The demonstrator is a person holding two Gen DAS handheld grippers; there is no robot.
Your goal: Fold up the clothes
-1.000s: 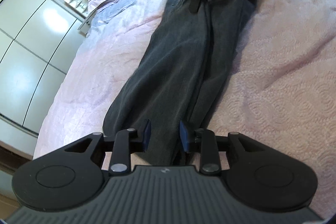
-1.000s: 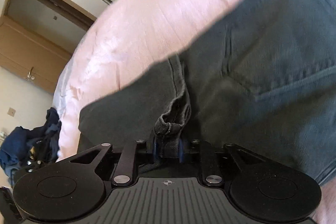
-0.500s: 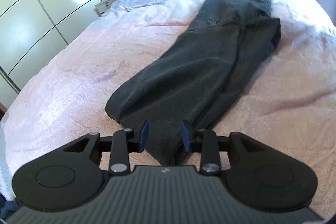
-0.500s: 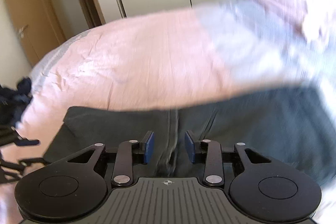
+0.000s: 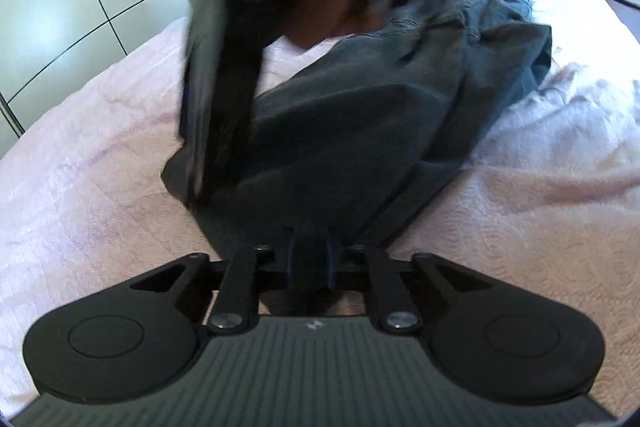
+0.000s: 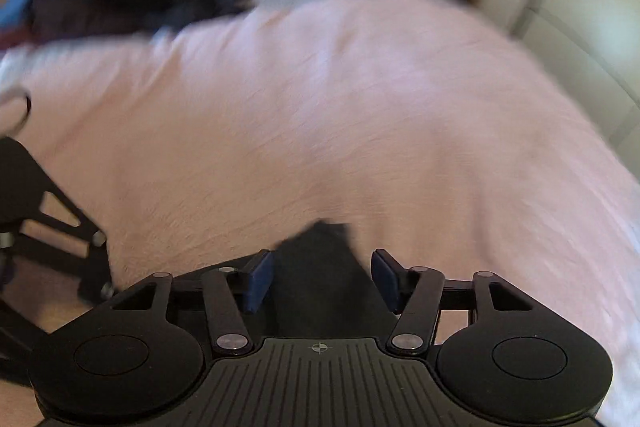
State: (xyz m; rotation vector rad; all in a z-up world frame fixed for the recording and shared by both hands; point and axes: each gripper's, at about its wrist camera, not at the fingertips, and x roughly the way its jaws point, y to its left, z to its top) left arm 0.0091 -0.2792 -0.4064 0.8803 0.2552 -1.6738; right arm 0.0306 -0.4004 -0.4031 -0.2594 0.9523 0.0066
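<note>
The left gripper [image 5: 309,259] is clamped on the hem end of the dark trousers [image 5: 360,131], which lie lengthwise on the pink bedspread [image 5: 540,207], while the right gripper [image 6: 320,281] (blurred view) has its fingers apart over a dark fabric corner.

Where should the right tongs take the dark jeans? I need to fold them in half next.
Grip the leg-hem end of the dark jeans, beside the left tongs already shut on that hem. Come in low along the pink bedspread from the hem side. There the cloth ends in a flat edge, and the open right tongs sit over a dark corner.
</note>
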